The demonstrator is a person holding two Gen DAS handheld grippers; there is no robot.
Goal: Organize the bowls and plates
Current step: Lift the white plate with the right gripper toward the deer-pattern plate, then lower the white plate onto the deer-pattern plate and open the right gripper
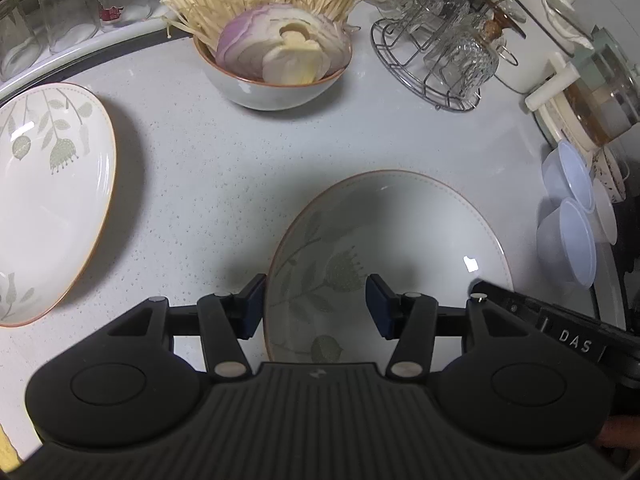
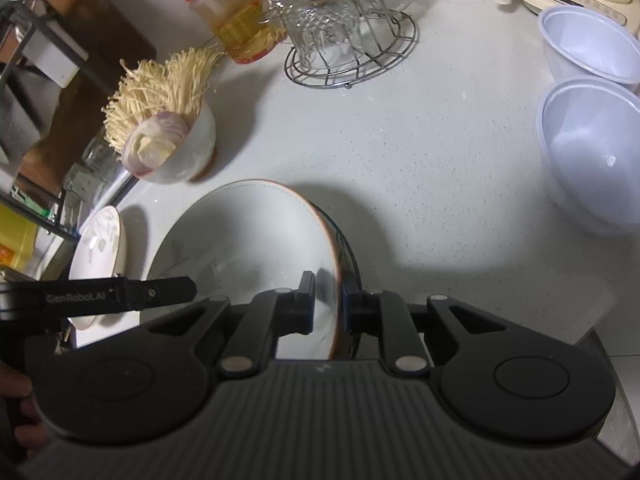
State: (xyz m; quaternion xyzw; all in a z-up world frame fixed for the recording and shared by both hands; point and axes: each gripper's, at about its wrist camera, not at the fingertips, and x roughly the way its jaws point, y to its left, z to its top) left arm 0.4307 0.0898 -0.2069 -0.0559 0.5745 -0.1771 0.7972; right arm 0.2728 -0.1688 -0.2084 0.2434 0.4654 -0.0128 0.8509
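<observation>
A grey-green plate with a leaf pattern [image 1: 400, 232] lies near me on the white counter; in the right wrist view it shows as a tilted plate [image 2: 248, 240]. My right gripper [image 2: 329, 304] is shut on its right rim, one finger on each side. My left gripper [image 1: 316, 304] is open, its fingers astride the plate's left rim. The right gripper's finger [image 1: 520, 304] reaches in at the plate's right edge. A second leaf-pattern plate [image 1: 44, 200] lies to the left, also in the right wrist view [image 2: 100, 248]. A bowl [image 1: 276, 88] of onion and enoki mushrooms stands behind.
A wire rack of upturned glasses [image 1: 436, 52] stands at the back right. Clear plastic bowls [image 2: 588, 120] sit at the right. A red-lidded jar [image 2: 232, 20], glasses [image 1: 48, 24] at the back left and an appliance [image 1: 592, 96] line the counter's edges.
</observation>
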